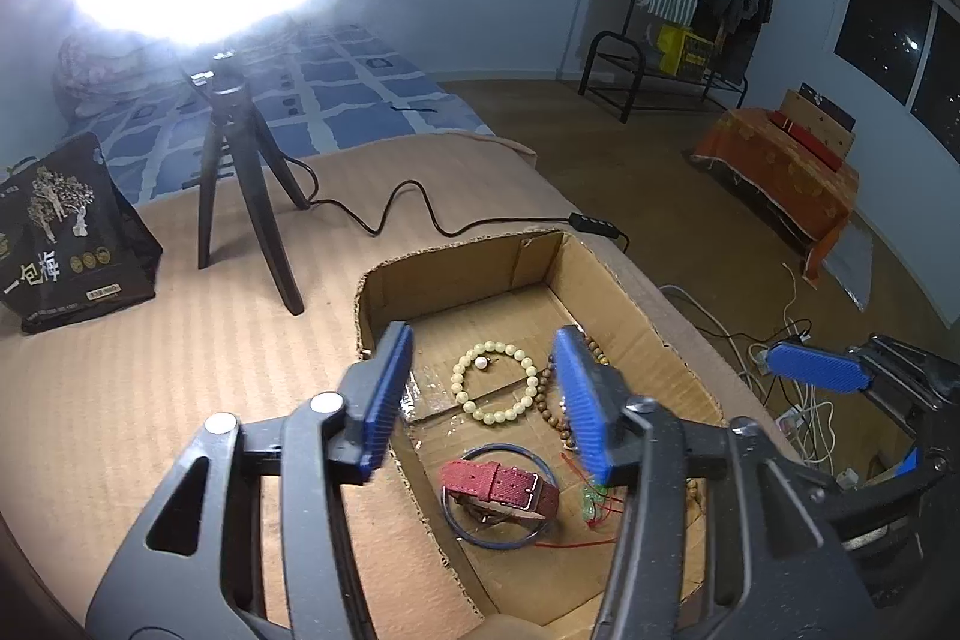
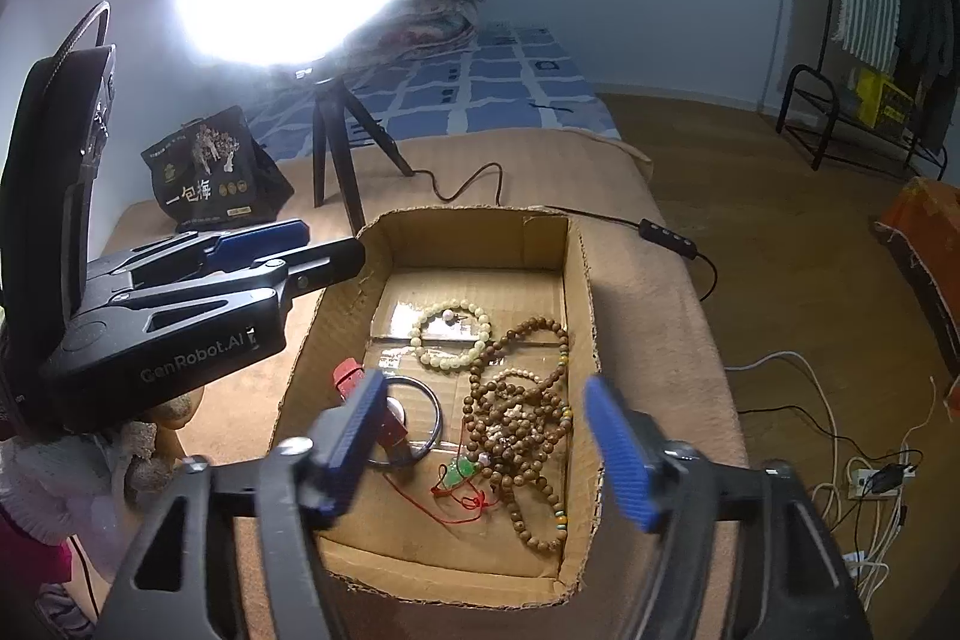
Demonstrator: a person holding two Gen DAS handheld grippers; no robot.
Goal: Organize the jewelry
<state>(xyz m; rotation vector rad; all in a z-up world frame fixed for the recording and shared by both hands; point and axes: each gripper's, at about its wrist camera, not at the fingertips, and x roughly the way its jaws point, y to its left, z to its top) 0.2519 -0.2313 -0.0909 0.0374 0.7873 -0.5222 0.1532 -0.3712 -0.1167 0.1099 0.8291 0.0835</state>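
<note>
An open cardboard box (image 1: 456, 274) (image 2: 579, 280) sits on the tan bed cover. In it lie a pale bead bracelet (image 1: 495, 382) (image 2: 451, 340) with a pearl, a long brown bead necklace (image 2: 522, 406) (image 1: 555, 400), a red watch strap (image 1: 498, 484) (image 2: 348, 379), a dark bangle (image 1: 498, 526) (image 2: 429, 415) and a green pendant on red cord (image 2: 459, 472) (image 1: 591, 499). My left gripper (image 1: 483, 400) hovers over the box, open and empty. My right gripper (image 2: 483, 442) is open and empty above the box's near end.
A ring light on a black tripod (image 1: 240, 172) (image 2: 336, 142) stands behind the box, its cable (image 1: 420, 214) running to the right. A black printed bag (image 1: 66, 238) (image 2: 216, 178) sits at the left. The bed edge drops to the floor at the right, with cables (image 2: 840, 448).
</note>
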